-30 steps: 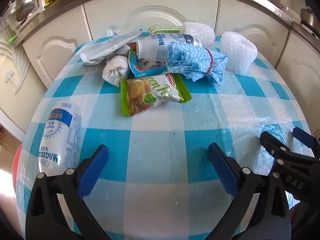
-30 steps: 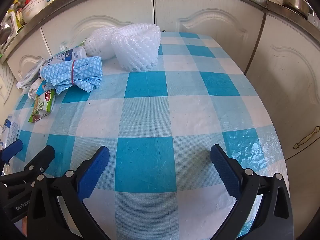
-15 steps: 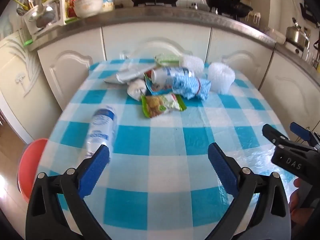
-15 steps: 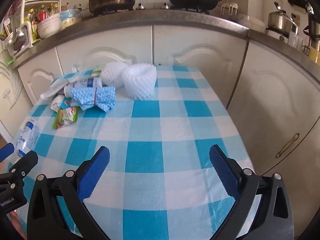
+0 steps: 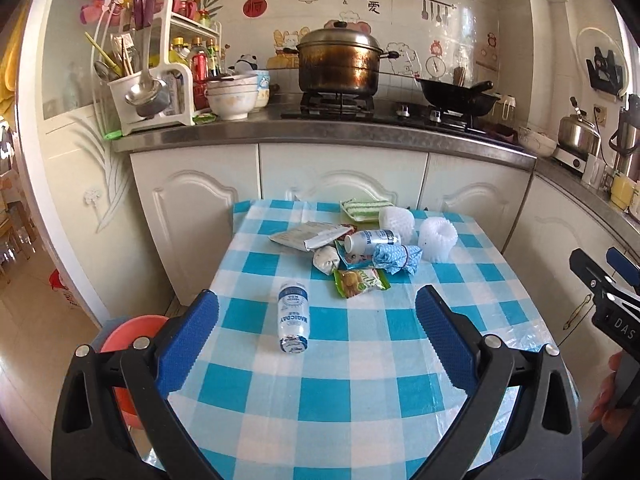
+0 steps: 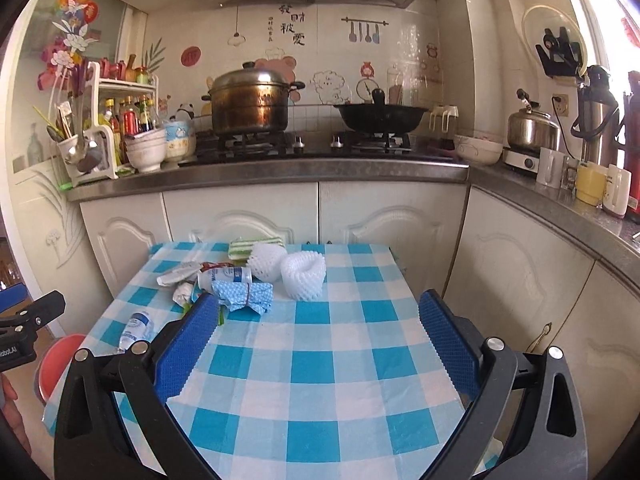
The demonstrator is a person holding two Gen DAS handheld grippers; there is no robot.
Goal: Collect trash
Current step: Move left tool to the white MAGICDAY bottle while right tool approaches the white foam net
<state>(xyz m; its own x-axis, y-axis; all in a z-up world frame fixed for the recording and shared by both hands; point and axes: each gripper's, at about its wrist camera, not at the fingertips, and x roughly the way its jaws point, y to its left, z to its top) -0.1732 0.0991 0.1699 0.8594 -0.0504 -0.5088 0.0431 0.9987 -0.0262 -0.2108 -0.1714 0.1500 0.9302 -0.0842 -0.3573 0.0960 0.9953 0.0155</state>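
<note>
Trash lies on the blue-checked table (image 5: 360,392): a clear plastic bottle (image 5: 294,321) on its side, a green snack wrapper (image 5: 360,282), a white drink bottle (image 5: 372,239), a rolled blue cloth (image 5: 397,259), a crumpled tissue (image 5: 326,258), a silver packet (image 5: 308,236) and two white foam nets (image 5: 437,238). My left gripper (image 5: 318,344) is open and empty above the table's near half. My right gripper (image 6: 316,346) is open and empty above the table (image 6: 320,380), with the foam nets (image 6: 303,274) and blue cloth (image 6: 244,295) farther back.
A red basin (image 5: 128,330) sits on the floor left of the table. White cabinets (image 5: 344,184) and a counter with a stove, pot (image 5: 340,62) and wok stand behind. More cabinets (image 6: 540,280) run along the right. A green striped cloth (image 5: 364,206) lies at the table's far edge.
Both grippers have pulled back and risen from the table, so the whole table and kitchen now show. Both stay open and empty. The trash has not moved.
</note>
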